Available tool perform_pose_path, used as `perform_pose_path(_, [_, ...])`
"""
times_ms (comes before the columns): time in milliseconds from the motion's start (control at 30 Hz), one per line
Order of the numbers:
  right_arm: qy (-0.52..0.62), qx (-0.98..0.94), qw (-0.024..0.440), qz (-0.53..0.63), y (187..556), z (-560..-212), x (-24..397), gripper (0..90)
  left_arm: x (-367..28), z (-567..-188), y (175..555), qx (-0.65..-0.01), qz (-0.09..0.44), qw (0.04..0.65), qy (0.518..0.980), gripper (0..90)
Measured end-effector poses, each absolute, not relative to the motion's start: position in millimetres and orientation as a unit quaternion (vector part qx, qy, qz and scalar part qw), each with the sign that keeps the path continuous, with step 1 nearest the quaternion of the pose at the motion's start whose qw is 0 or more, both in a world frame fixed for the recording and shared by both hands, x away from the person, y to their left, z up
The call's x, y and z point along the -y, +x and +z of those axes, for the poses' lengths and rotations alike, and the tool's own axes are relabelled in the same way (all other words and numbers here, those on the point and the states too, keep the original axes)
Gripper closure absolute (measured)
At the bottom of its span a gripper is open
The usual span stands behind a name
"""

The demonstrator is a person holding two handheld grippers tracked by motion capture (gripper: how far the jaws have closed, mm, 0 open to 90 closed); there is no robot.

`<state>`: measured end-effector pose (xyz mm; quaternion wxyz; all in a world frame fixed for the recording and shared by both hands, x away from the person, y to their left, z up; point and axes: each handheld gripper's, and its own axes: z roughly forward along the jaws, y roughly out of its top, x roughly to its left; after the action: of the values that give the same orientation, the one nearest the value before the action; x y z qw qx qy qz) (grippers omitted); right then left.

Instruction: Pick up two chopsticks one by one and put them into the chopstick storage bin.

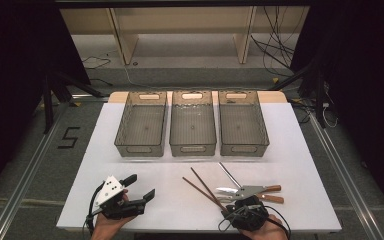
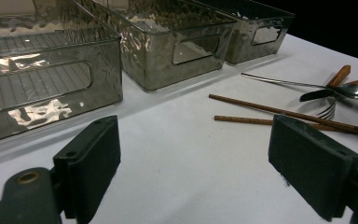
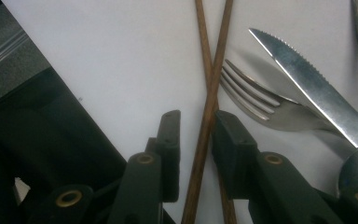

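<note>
Closing on the chopsticks

The right tool (image 3: 193, 140) sat low over the near edge of the white counter (image 1: 145, 195), its jaws narrowed around the pair of thin brown wooden chopsticks (image 3: 208, 107) where they crossed, a slim gap showing on each side (so not yet a grip). A wooden-handled steel fork (image 3: 256, 100), knife (image 3: 307, 79) and spoon (image 1: 228, 174) lay just beside. The left tool (image 1: 139, 189) hovered wide open, holding nothing. Next, I judged, came pinching both sticks together, then lifting toward the three smoky clear plastic bins (image 1: 192, 127).
</note>
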<state>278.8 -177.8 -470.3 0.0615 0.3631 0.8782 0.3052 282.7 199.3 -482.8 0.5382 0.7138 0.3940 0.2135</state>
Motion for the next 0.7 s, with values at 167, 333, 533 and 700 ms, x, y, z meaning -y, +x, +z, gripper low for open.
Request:
perform_pose_path(167, [0.364, -0.881, 0.064, 0.295, 278, -473, 175, 74.4, -199, -483, 283, -0.392, 0.213, 0.537, 0.716, 16.4])
perform_pose_path(333, [0.359, -0.886, 0.073, 0.283, 278, -476, 172, 76.2, -198, -483, 283, -0.391, 0.212, 0.536, 0.717, 16.4])
perform_pose_path(533, [0.35, -0.894, 0.094, 0.265, 279, -480, 167, 78.2, -198, -483, 283, -0.39, 0.211, 0.537, 0.718, 16.4])
perform_pose_path(700, [0.353, -0.893, 0.103, 0.26, 278, -480, 164, 82.0, -198, -483, 283, -0.39, 0.21, 0.537, 0.718, 16.4])
